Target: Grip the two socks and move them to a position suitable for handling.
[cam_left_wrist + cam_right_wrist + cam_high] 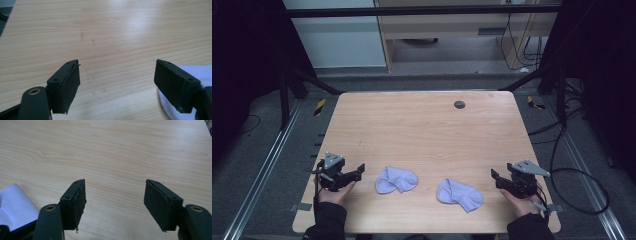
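Observation:
Two pale lilac socks lie crumpled near the table's front edge, one left of centre (396, 180) and one right of centre (459, 194). My left gripper (358, 172) rests low at the front left, a short way left of the first sock, held by a hand in a dark sleeve. In the left gripper view its jaws (117, 77) stand open over bare wood, with that sock (201, 72) behind the right jaw. My right gripper (496, 178) sits at the front right beside the second sock. It is open (115, 197) with nothing between the pads, and the sock (13, 205) shows at the lower left.
The wooden table (422, 130) has a small dark round cap (459, 104) near its far edge. Black frame bars and cables (572, 175) surround the table, and a cabinet stands beyond it.

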Demonstrator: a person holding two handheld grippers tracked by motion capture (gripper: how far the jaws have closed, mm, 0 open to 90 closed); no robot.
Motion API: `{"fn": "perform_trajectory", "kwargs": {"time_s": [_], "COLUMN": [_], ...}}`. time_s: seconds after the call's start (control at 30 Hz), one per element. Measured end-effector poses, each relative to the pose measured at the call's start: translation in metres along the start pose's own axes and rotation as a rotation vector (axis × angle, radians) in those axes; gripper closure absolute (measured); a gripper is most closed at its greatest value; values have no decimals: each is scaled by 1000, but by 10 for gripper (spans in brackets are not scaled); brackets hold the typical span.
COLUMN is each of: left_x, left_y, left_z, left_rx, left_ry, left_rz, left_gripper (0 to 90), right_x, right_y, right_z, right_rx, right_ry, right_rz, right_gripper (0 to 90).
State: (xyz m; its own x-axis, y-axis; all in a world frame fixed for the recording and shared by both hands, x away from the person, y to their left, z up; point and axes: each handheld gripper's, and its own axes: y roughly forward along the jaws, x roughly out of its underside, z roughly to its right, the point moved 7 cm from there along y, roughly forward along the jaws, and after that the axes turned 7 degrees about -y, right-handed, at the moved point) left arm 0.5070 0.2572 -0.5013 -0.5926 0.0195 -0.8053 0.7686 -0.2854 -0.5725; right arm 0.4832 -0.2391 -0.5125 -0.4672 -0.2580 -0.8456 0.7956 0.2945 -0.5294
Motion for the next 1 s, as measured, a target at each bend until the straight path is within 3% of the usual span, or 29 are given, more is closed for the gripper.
{"fn": "perform_trajectory", "kwargs": {"time_s": [0.17,0.33,0.53,0.67,1.0], "left_x": [0,1,2,3,5], "left_y": [-2,-5,-6,-8,-9], "left_z": [18,45,64,81,109], "left_rx": [34,84,100,121,159], "left_ry": [9,51,78,89,122], "left_rz": [7,10,2,5,-12], "left_gripper": [205,234,236,236,240], "right_x": [1,-2,-8,-14,-16], "right_y": [-2,-5,-8,-11,-10], "right_z": [-3,-10,-18,-27,-45], "right_rx": [-6,-39,-49,-85,-146], "right_ry": [-19,-26,-40,-30,-68], "right_rz": [-6,-9,3,19,3], "right_gripper": [342,351,364,371,386]}}
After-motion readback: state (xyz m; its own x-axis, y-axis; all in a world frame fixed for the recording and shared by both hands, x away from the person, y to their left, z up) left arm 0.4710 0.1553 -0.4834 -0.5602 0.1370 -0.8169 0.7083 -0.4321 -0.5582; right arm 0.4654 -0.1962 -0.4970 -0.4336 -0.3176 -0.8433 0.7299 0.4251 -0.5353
